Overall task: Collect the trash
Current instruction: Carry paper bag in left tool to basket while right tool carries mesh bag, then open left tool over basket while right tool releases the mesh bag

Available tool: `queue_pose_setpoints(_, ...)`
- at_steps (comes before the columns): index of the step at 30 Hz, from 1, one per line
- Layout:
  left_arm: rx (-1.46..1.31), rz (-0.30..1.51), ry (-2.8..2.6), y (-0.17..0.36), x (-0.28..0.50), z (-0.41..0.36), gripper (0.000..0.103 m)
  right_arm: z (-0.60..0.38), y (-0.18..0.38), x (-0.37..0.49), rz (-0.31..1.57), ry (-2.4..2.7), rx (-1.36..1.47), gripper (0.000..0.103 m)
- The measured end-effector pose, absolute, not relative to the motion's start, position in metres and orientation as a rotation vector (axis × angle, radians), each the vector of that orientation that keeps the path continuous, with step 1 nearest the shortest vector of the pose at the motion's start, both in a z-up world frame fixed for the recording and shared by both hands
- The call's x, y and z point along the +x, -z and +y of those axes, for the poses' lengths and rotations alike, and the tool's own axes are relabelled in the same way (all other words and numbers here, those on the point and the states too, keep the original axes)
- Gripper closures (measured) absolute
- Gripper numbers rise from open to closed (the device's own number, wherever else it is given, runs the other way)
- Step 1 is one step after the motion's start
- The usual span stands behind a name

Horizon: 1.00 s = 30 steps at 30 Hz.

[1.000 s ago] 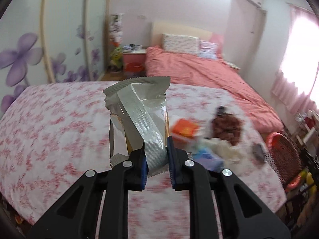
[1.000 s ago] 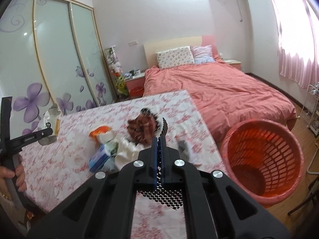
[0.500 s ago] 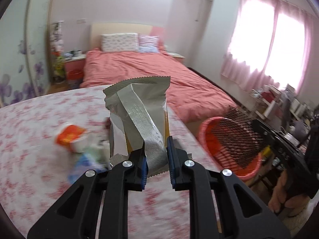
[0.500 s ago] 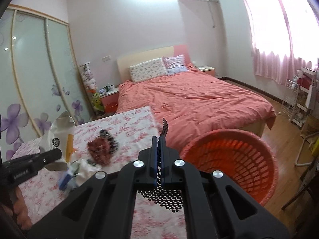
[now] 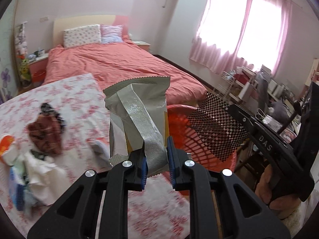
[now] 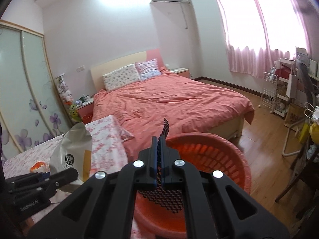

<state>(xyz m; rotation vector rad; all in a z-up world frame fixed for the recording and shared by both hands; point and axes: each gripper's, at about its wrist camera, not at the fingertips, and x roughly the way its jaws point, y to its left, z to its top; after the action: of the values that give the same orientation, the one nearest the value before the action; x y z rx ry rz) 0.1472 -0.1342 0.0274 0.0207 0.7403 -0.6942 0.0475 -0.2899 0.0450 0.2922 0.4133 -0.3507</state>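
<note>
Beside the floral-clothed table (image 5: 75,91), an orange-red plastic basket (image 6: 237,159) stands on the wood floor, near the foot of the coral bed (image 6: 169,101). Over its rim the right gripper (image 6: 159,163) pinches a black mesh sheet (image 5: 217,123) between pressed-together jaws. The left gripper (image 5: 156,165) clamps an upright silver snack wrapper (image 5: 139,109) above the table edge, just beside the basket. More litter (image 5: 39,151) lies heaped on the cloth.

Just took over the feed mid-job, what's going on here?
A person is clearing trash with two handheld grippers. The left gripper is shut on a silver snack wrapper; the right gripper is shut on a black mesh sheet over the red basket. More litter lies on the floral table.
</note>
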Motion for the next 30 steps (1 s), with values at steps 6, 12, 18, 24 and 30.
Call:
queue_pose_setpoints(6, 0.032, 0.779, 0.756, -0.015, 0.15, -0.167, 0.085, -0.313, -0.031, 0.047, 0.409, 0.39, 0.311, 0.099)
queue_pose_setpoints(12, 0.061, 0.795, 0.8, -0.006, 0.15, -0.191, 0.085, -0.332, -0.019, 0.048, 0.408, 0.41, 0.34, 0.099)
queue_pose_setpoints(18, 0.075, 0.821, 0.82, 0.004, 0.155, -0.211, 0.081, -0.345, -0.012, 0.053, 0.412, 0.407, 0.357, 0.099)
queue_pose_setpoints(24, 0.08, 0.858, 0.794, 0.015, 0.163, -0.218, 0.063, -0.357, -0.003, 0.06, 0.424, 0.39, 0.399, 0.095)
queue_pose_setpoints(30, 0.081, 0.898, 0.761, 0.022, 0.168, -0.216, 0.048, -0.366, 0.002, 0.056, 0.432, 0.412, 0.425, 0.079)
